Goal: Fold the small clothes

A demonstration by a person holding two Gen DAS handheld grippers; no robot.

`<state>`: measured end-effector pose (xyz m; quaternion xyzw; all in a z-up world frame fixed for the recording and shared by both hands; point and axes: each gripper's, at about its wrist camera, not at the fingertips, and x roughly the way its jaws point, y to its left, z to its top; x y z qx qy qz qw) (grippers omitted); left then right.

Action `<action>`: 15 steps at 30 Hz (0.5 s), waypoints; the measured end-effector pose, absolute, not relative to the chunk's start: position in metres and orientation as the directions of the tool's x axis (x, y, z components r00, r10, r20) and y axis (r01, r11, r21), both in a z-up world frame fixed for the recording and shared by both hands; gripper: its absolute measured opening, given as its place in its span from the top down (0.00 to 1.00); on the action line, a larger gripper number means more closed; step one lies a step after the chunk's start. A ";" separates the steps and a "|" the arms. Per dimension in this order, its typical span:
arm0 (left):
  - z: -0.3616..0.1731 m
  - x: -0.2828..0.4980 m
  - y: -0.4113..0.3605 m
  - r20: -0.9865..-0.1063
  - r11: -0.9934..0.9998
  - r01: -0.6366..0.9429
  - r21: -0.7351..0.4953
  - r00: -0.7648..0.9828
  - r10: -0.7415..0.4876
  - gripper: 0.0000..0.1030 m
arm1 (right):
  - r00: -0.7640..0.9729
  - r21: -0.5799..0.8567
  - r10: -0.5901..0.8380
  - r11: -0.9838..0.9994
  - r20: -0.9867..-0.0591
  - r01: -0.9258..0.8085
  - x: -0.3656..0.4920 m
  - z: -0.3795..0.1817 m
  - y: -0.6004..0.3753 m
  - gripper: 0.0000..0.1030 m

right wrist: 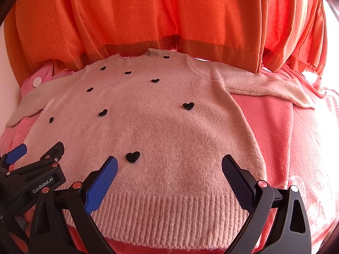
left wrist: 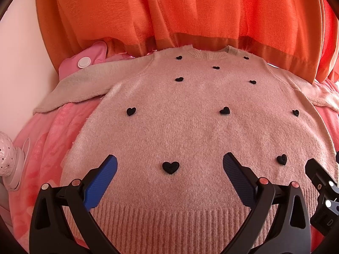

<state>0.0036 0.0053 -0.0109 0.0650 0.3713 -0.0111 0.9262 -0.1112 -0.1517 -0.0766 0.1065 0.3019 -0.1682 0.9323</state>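
Observation:
A small pale pink knit sweater (left wrist: 190,127) with black hearts lies flat, face up, on a pink blanket, neck away from me, sleeves spread to both sides. It also shows in the right wrist view (right wrist: 159,131). My left gripper (left wrist: 169,165) is open and empty, hovering over the lower left part near the ribbed hem (left wrist: 169,218). My right gripper (right wrist: 169,165) is open and empty over the lower right part above the hem (right wrist: 169,211). Each gripper shows at the edge of the other's view: the right one (left wrist: 320,190) and the left one (right wrist: 34,165).
Orange curtains (left wrist: 190,10) hang right behind the sweater's neck. The pink blanket (right wrist: 286,137) spreads out to the right. A pink item with a white round button (left wrist: 84,61) lies at the back left. A white lamp-like object (left wrist: 8,158) stands at the far left.

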 end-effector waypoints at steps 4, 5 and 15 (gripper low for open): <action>-0.011 0.004 0.005 -0.689 0.991 0.068 0.113 0.724 0.028 0.05 | 0.761 0.097 -0.249 0.921 -0.599 0.377 -0.111 -0.077 -0.151 0.06; -0.011 0.004 0.005 -0.689 0.991 0.068 0.112 0.724 0.028 0.05 | 0.761 0.098 -0.248 0.921 -0.599 0.377 -0.111 -0.077 -0.151 0.06; -0.011 0.004 0.005 -0.690 0.991 0.070 0.112 0.724 0.027 0.05 | 0.761 0.099 -0.248 0.921 -0.600 0.377 -0.111 -0.078 -0.150 0.06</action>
